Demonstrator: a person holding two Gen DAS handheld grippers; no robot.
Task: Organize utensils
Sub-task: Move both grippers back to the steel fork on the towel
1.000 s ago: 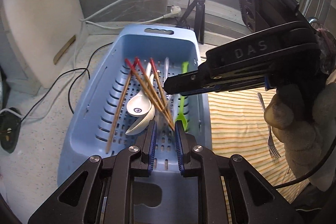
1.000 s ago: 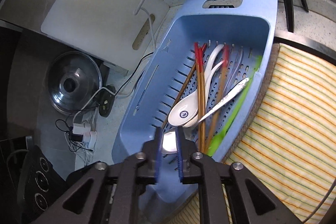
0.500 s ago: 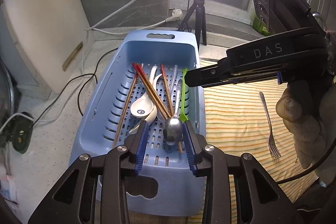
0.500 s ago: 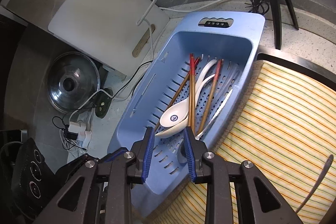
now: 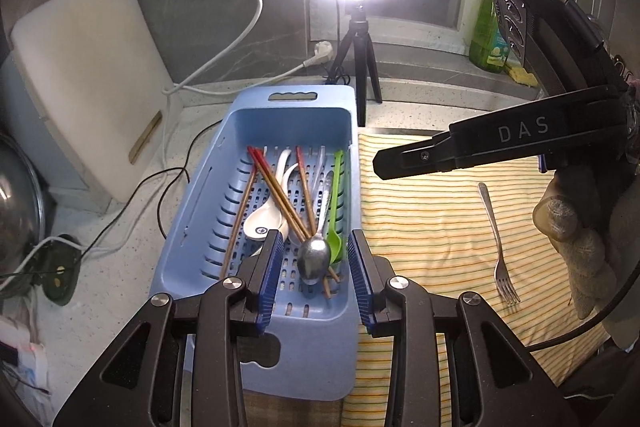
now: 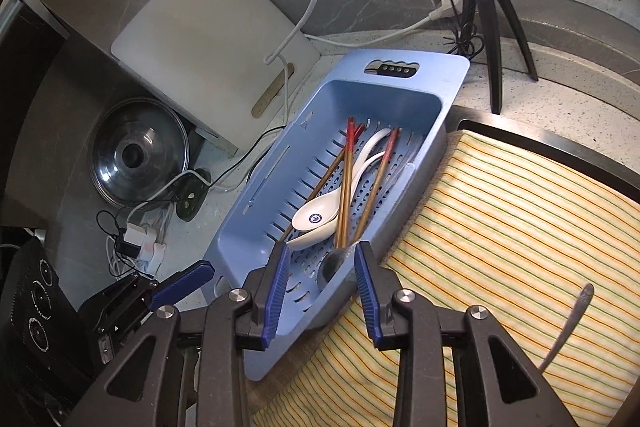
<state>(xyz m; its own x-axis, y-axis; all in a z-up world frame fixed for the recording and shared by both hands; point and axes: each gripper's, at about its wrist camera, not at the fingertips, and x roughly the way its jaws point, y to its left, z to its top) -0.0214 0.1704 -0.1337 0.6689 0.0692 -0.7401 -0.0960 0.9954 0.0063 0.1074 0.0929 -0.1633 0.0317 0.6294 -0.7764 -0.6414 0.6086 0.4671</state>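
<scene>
A blue slotted basket (image 5: pixel 208 211) (image 6: pixel 400 95) holds red-tipped chopsticks (image 5: pixel 276 193) (image 6: pixel 347 183), white ceramic spoons (image 5: pixel 260 223) (image 6: pixel 316 217), a green plastic spoon (image 5: pixel 336 211) and a metal spoon (image 5: pixel 316 261) (image 6: pixel 332 261). My left gripper (image 5: pixel 316 267) is open and empty above the basket's near end. My right gripper (image 6: pixel 320 283) is open and empty, above the basket's near right rim; in the left wrist view it hangs at the right (image 5: pixel 500 147). A metal fork (image 5: pixel 498 247) lies on the striped cloth (image 5: pixel 432 219); its handle shows in the right wrist view (image 6: pixel 568 331).
A white cutting board (image 5: pixel 84 83) (image 6: pixel 208 39) leans on the wall at left. A pot lid (image 6: pixel 138 151), cables and a power strip (image 6: pixel 140 239) lie left of the basket. A ring light on a tripod (image 5: pixel 352 39) stands behind it. A green bottle (image 5: pixel 488 39) stands on the sill.
Both grippers have opened and pulled back and up from the basket. The metal spoon that the right gripper held now lies in the basket's near end.
</scene>
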